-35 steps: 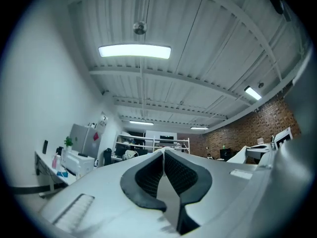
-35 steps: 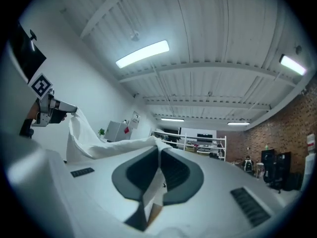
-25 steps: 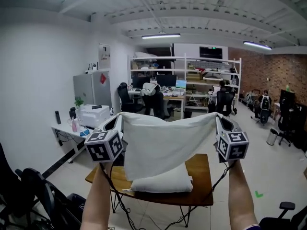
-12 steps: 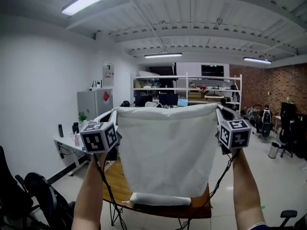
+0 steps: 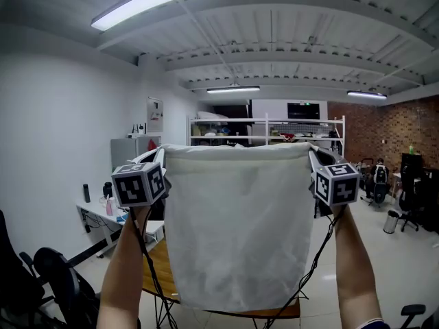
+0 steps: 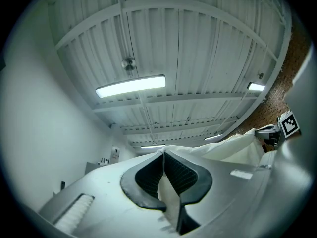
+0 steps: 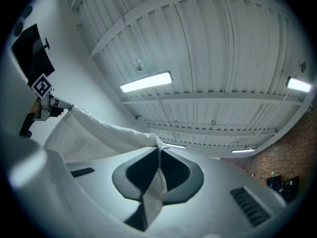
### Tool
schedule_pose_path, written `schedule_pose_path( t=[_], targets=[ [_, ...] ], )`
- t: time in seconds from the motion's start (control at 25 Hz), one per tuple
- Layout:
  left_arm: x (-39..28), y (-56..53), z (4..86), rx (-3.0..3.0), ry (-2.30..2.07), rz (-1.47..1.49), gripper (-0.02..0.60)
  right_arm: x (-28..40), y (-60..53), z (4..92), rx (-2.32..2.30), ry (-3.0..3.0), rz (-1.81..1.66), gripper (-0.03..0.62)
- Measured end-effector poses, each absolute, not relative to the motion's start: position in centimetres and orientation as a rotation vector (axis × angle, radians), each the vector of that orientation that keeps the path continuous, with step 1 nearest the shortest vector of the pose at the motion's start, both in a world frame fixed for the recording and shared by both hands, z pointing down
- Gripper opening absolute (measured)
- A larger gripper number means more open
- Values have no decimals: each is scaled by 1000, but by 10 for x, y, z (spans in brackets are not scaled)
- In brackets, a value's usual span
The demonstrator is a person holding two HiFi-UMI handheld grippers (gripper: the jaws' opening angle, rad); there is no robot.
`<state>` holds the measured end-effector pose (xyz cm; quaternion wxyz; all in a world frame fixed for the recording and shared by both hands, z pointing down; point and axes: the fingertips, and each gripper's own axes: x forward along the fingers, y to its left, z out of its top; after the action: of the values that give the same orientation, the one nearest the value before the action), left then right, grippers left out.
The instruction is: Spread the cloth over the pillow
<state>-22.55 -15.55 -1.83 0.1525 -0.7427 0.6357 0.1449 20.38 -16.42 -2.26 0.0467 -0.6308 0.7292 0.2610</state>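
A white cloth [image 5: 236,232] hangs like a flat sheet in front of me, stretched between both grippers by its top corners. My left gripper [image 5: 162,159] is shut on the upper left corner, and in the left gripper view the cloth [image 6: 233,150] runs from its closed jaws [image 6: 163,153] toward the other gripper [image 6: 278,129]. My right gripper [image 5: 310,153] is shut on the upper right corner; the right gripper view shows fabric [image 7: 94,133] pinched at its tips [image 7: 159,150]. The pillow is hidden behind the hanging cloth.
A wooden table [image 5: 155,271] stands below and behind the cloth, with cables trailing from the grippers. A grey fridge [image 5: 127,153] and white desk [image 5: 96,214] are at the left, shelving [image 5: 274,125] at the back, black office chairs [image 5: 51,283] at the lower left.
Both grippers have risen with the cloth. It has drawn out into a full hanging sheet that now covers the pillow and most of the table from view.
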Motion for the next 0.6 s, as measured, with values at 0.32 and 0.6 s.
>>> schedule_pose_path(
  t=[0.32, 0.6],
  targets=[
    [-224, -166, -10, -2121, 1849, 368, 17, 206, -177, -4, -1939, 2254, 760, 28],
    [-226, -188, 15, -2147, 1898, 315, 17, 203, -198, 21, -1953, 2310, 704, 28]
  ],
)
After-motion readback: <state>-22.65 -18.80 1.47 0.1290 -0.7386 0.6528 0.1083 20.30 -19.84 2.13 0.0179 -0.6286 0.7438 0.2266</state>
